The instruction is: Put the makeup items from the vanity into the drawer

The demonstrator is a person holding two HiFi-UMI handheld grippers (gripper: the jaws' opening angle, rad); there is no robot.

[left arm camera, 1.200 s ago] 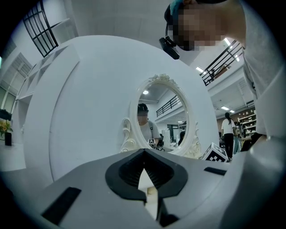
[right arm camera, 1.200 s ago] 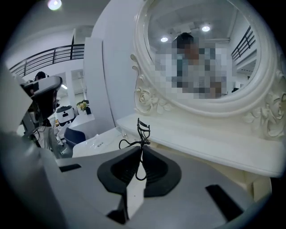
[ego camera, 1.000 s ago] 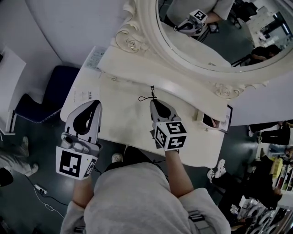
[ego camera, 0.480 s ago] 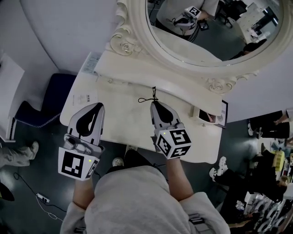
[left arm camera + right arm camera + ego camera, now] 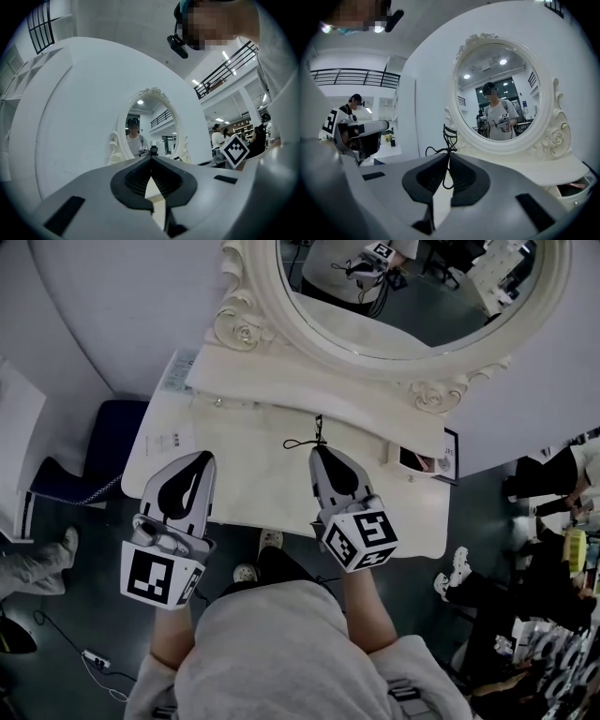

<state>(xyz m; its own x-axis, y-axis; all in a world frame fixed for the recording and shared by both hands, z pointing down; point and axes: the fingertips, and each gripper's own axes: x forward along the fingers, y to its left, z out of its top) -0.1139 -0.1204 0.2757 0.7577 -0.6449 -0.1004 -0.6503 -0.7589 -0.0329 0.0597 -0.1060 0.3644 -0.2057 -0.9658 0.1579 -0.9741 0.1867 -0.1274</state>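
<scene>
Vanity with an oval mirror (image 5: pixel 403 282) and two hand-held tongs, seen from above and from each tool.

The right tongs (image 5: pixel 317 450) are closed on a black eyelash curler (image 5: pixel 309 435), pinching its wire loop handles at the very tips. In the right gripper view the curler (image 5: pixel 449 140) stands just past the closed tips (image 5: pixel 447 157), its curved head rising in front of the mirror's lower frame, while one thin loop hangs down between the two inner pads. It sits below the middle of the mirror, over the pale bench (image 5: pixel 248 488); contact with the bench cannot be told.

The left tongs (image 5: pixel 204 456) are closed with nothing between them, tips meeting (image 5: pixel 151 158). They hang below and left of the mirror, well apart from the curler.

Below the mirror's right end, an open compartment (image 5: pixel 420 461) shows a pinkish interior.
</scene>
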